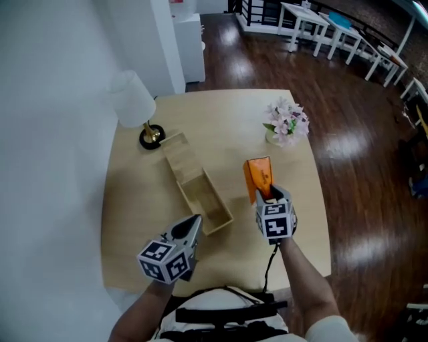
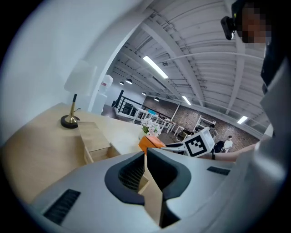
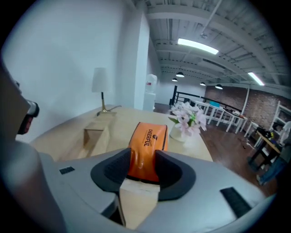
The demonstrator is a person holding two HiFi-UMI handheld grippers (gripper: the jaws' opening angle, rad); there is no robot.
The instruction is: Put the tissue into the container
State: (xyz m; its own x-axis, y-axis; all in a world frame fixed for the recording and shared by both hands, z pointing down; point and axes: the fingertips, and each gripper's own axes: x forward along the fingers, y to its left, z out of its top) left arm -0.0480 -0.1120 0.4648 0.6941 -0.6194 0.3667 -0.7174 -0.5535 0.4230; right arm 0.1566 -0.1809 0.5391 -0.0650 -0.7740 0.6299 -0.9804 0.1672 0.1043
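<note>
Orange tissue pack [image 3: 148, 148] sits clamped in the jaws of our right gripper [image 3: 144, 164], just right of the open wooden container [image 1: 180, 159] on the table [image 1: 134, 220]; our left gripper [image 2: 146, 158] has its jaws pressed together, holding nothing.

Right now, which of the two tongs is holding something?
The right tongs: their jaws clamp the orange tissue pack, while the left tongs are shut with nothing between them.

Dark wood floor [image 1: 348, 133]; white wall [image 1: 53, 100] left; white tables [image 1: 307, 17] beyond; ceiling strip lights [image 3: 198, 45].
</note>
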